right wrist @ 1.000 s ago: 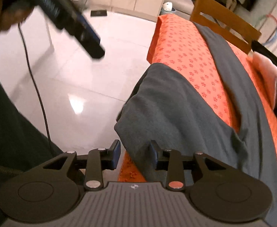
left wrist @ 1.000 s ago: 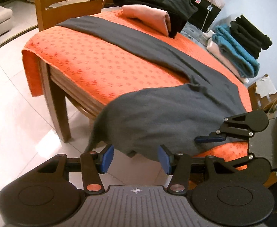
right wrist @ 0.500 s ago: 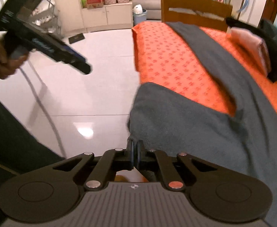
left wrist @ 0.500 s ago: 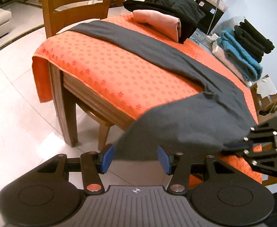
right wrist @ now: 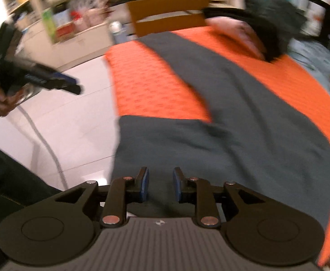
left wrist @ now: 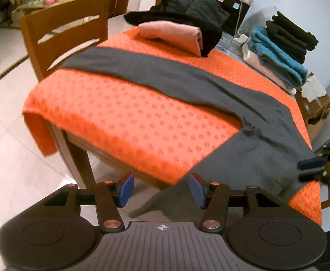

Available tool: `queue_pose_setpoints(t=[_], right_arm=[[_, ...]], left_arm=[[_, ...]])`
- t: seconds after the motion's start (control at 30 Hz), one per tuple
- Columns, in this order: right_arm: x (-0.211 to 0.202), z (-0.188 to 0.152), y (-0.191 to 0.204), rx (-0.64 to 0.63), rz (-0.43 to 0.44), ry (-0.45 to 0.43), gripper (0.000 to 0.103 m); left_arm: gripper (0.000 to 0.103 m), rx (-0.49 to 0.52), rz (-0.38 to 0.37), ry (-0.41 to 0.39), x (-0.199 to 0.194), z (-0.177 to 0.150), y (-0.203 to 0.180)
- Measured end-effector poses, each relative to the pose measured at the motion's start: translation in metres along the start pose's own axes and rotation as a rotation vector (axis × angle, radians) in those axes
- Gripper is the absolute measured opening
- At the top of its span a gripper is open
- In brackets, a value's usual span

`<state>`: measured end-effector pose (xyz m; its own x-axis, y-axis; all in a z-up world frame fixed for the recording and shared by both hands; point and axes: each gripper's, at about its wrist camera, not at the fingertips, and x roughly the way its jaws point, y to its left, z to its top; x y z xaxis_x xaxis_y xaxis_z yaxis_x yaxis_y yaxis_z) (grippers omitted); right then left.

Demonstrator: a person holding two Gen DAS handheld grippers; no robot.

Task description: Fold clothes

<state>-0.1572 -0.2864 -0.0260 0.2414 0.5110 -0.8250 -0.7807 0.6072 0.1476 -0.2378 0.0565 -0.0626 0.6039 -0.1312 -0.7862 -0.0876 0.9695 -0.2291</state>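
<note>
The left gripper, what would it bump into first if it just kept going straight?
Probably the dark grey garment: a corner of it hangs off the table edge right by the open left gripper, near one of its fingers. Past that comes the orange tablecloth. Depth is hard to judge here.

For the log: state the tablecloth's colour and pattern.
The tablecloth is orange with a repeating small darker motif; clearest in the left wrist view.

both wrist cams close at table (left wrist: 110,122) edge, sharing grey garment (left wrist: 250,158).

grey garment (left wrist: 187,83): 1 | orange tablecloth (left wrist: 119,117): 1 | wooden chair (left wrist: 68,29): 1 | gripper: left (left wrist: 160,189), right (right wrist: 161,184): 2
</note>
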Motion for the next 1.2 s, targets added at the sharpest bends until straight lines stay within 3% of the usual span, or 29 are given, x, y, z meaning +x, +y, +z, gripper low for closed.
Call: queue_pose_setpoints(t=[0.23, 0.5, 0.57, 0.7, 1.2], right_arm=[[-0.027, -0.013, -0.074, 0.110, -0.127, -0.017, 0.031], [-0.033, -0.055, -0.111, 0.045, -0.121, 0.067, 0.038], [-0.033, -0.065, -0.107, 0.015, -0.098, 0.085, 0.038], [-0.033, -0.081, -0.093, -0.050, -0.050, 0.114, 0.050], [0.011, -0.067, -0.012, -0.357, 0.152, 0.085, 0.053]], left_arm=[[0.060, 0.037, -0.009, 0.000, 0.018, 0.032, -0.025], [0.065, 0.065, -0.066, 0.034, 0.034, 0.027, -0.068], [0.065, 0.073, -0.080, 0.050, 0.038, 0.020, -0.078], [0.066, 0.094, -0.087, 0.092, 0.045, 0.001, -0.096], [0.072, 0.122, -0.051, 0.134, 0.042, -0.075, -0.130]])
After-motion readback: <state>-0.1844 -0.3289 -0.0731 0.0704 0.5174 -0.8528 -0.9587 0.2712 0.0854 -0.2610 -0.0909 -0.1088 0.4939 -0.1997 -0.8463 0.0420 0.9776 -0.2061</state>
